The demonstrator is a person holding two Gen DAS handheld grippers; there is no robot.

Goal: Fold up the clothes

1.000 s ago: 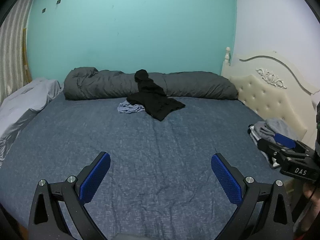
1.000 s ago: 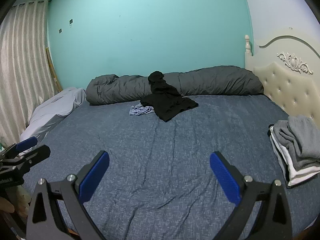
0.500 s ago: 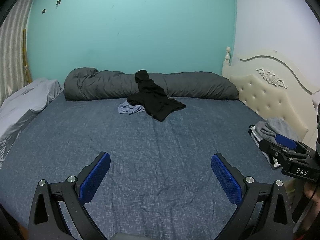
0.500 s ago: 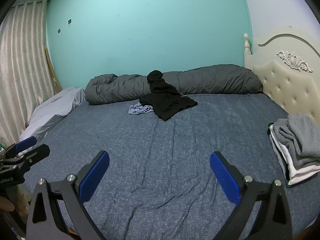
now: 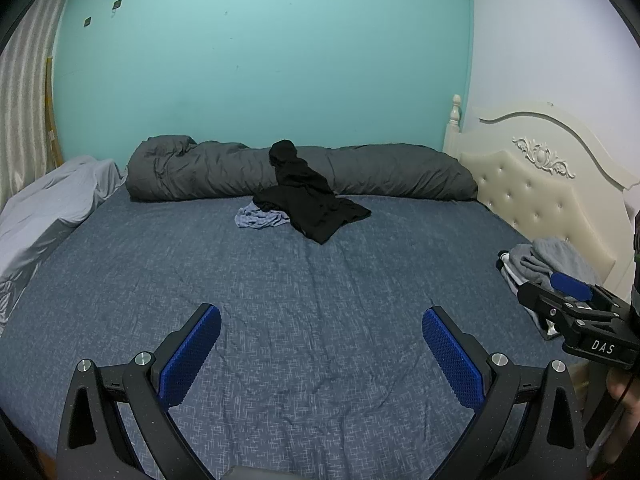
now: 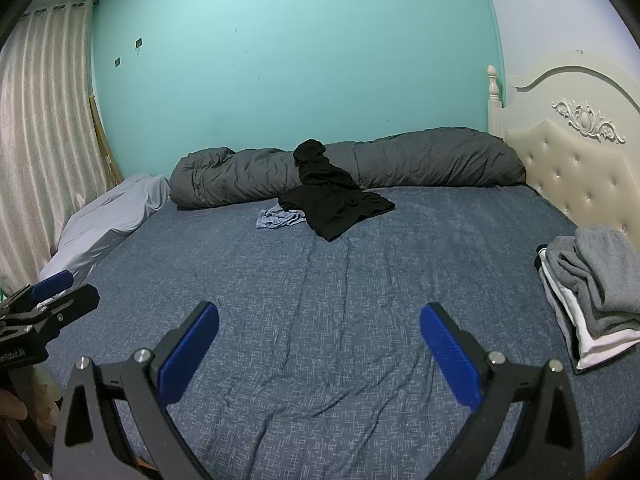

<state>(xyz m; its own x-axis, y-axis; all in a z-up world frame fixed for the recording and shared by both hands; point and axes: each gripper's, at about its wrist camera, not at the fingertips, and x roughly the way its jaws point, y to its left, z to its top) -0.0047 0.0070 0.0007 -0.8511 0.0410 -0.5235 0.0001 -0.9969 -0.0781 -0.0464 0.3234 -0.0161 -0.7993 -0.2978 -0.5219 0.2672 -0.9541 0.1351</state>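
Lying unfolded: one black garment (image 5: 316,204), one blue garment (image 5: 260,219); both tongs gape.

Bed sheet (image 5: 320,300) blue woven cloth, matt, creased. Fingers (image 5: 188,356) matt black plastic, textured blue rubber pads. Headboard (image 6: 580,168) cream tufted upholstery, slight sheen. Duvet (image 6: 400,164) grey crinkled fabric.

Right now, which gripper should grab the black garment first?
Neither clearly: black garment lies far across the bed, near centre in both views. Left gripper and right gripper are both open, empty. Slight lean left: the stack crowds the right.
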